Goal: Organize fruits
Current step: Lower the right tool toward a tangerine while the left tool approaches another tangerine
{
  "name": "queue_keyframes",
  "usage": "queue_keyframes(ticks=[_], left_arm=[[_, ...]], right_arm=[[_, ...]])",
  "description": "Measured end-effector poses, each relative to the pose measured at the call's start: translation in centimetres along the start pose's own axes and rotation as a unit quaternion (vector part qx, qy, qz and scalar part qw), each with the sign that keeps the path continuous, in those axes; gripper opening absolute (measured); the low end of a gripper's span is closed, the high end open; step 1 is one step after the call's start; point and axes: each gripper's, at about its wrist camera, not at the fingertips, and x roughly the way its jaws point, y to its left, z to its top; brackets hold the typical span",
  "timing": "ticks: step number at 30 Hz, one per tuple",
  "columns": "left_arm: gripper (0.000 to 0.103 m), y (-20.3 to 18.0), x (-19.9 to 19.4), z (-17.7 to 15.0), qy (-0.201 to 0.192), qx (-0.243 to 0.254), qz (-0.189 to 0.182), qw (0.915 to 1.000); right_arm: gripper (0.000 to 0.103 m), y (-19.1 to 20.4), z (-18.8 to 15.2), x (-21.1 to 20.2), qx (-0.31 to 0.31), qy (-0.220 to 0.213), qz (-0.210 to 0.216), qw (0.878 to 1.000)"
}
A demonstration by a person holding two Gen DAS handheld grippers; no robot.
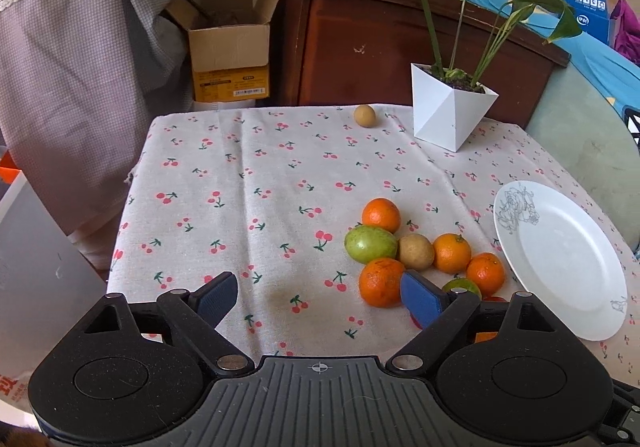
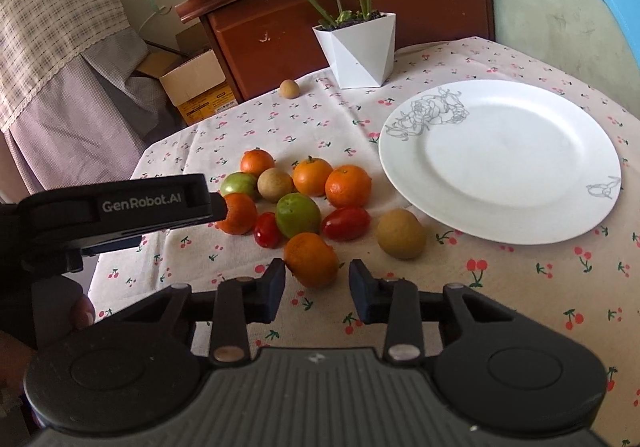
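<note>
Right gripper (image 2: 317, 289): jaws narrowly apart, flanking the near round orange mandarin (image 2: 311, 260); pad contact cannot be confirmed. Left gripper (image 1: 318, 297): jaws wide apart, empty, right pad beside another mandarin (image 1: 381, 281). Remaining fruit cluster (image 2: 298, 199) lies on the cherry-print tablecloth (image 2: 500, 287), left of the empty white round plate (image 2: 500, 163).
</note>
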Motion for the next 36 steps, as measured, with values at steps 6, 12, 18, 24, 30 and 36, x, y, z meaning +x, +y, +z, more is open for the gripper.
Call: queue_keyframes(ticks=[6, 12, 18, 24, 30, 36], left_arm=[[0.080, -0.7, 1.2, -0.1, 0.009, -0.003, -0.014, 0.9999], [0.075, -1.3, 1.8, 0.0, 0.009, 0.001, -0.016, 0.9998], [0.073, -1.6, 2.2, 0.1, 0.006, 0.006, -0.014, 0.9999], [0.059, -1.8, 2.2, 0.1, 0.002, 0.014, -0.015, 0.9998], [0.048, -2.1, 2.3, 0.1, 0.003, 0.017, -0.026, 0.9995], [0.035, -2.2, 2.2, 0.0, 0.003, 0.017, -0.039, 0.9991]], right_arm=[[0.035, 0.2, 0.0, 0.1, -0.007, -0.003, -0.002, 1.000], [0.035, 0.6, -0.1, 0.2, -0.022, -0.008, -0.009, 1.000], [0.035, 0.7, -0.1, 0.2, -0.024, -0.008, -0.011, 1.000], [0.030, 0.7, 0.0, 0.2, -0.025, -0.009, -0.014, 1.000], [0.027, 0.6, 0.1, 0.3, -0.022, -0.010, -0.017, 1.000], [0.026, 0.5, 0.1, 0.2, -0.017, -0.009, -0.016, 1.000]])
